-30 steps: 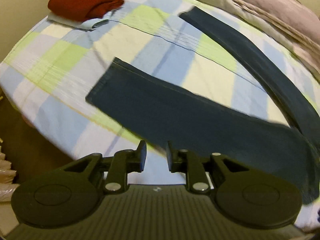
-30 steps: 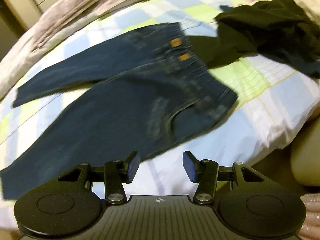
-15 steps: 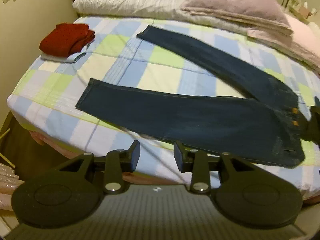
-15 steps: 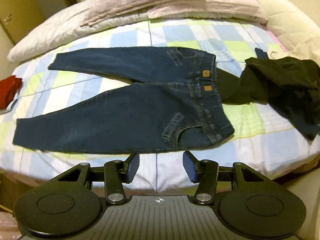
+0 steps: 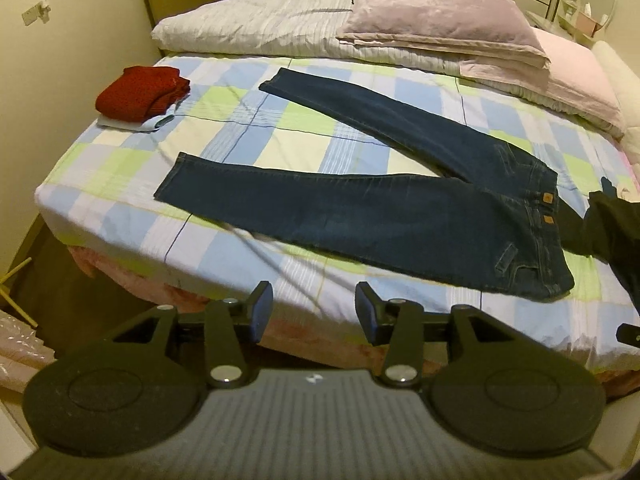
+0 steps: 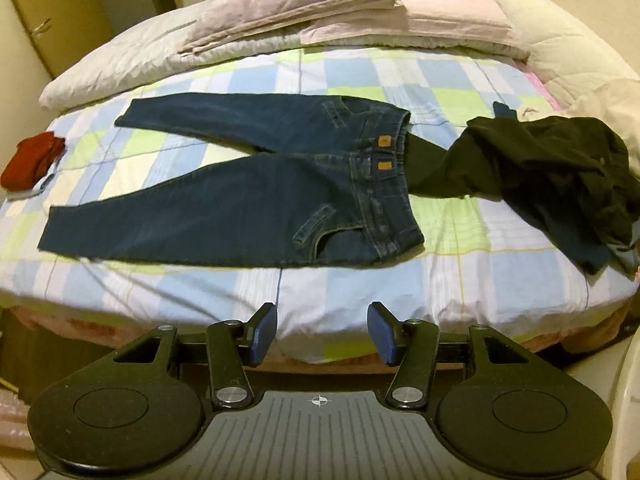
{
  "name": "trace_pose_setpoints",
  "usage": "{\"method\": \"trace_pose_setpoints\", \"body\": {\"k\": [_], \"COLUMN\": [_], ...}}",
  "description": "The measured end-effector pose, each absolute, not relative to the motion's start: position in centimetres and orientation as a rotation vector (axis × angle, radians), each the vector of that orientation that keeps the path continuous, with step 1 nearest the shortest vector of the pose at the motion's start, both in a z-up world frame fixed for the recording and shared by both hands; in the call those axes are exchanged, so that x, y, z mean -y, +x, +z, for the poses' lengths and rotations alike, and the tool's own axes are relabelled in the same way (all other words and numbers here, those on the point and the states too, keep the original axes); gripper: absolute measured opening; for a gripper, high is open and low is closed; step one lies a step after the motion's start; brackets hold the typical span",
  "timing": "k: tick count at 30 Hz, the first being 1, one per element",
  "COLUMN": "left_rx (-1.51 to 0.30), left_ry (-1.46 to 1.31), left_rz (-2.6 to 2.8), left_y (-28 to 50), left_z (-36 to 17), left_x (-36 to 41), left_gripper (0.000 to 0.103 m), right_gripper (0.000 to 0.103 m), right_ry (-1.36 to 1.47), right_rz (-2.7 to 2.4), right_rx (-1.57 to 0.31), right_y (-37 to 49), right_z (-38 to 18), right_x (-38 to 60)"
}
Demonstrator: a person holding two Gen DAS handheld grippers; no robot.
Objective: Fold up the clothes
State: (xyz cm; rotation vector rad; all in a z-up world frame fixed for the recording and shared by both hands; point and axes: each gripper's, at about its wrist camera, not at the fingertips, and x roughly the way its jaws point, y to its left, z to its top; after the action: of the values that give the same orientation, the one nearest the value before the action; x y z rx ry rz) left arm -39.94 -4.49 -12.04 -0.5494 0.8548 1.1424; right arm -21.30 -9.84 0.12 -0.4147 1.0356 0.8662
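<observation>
Red folded garment [image 6: 34,160]: far left of jeans. Jeans [image 6: 224,204]: flat mid-bed [image 6: 460,280], legs splayed; denim soft, heavyish, non-slip; grip hems, waistband. Black clothes [image 6: 552,176]: touching waistband, right. Left claw [image 5: 314,312], right claw [image 6: 322,334]: agape, empty, short of jeans.

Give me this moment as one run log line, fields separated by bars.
left tongs: open, empty | right tongs: open, empty | jeans: flat on bed, legs spread, unfolded | red garment: folded | black garment: crumpled
</observation>
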Motion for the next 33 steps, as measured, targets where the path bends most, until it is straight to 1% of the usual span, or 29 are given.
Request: {"method": "trace_pose_setpoints", "body": {"k": [4,17,33], "left_rx": [-0.856,-0.855,-0.84], "left_ry": [-0.539,-0.53,-0.548], "left_rz": [1.155,1.147,1.143], "left_y": [-40.7,-42.7,-44.1], "left_z": [-11.8,-11.4,-12.2], "left_x": [6.5,8.7,9.8], "left_gripper": [0.043,0.045,0.045], "right_gripper": [0.054,0.054,0.054], "right_ry": [-0.44,-0.46,-0.491], "right_rz": [0.9,0.916,0.934], "right_rx": [-1.026,-1.013,-1.004], "right_y": [-22.7,-25.0,-26.2], "right_z": [0.3,0.7,0.8], "right_x": [10.6,12.2,11.9]}}
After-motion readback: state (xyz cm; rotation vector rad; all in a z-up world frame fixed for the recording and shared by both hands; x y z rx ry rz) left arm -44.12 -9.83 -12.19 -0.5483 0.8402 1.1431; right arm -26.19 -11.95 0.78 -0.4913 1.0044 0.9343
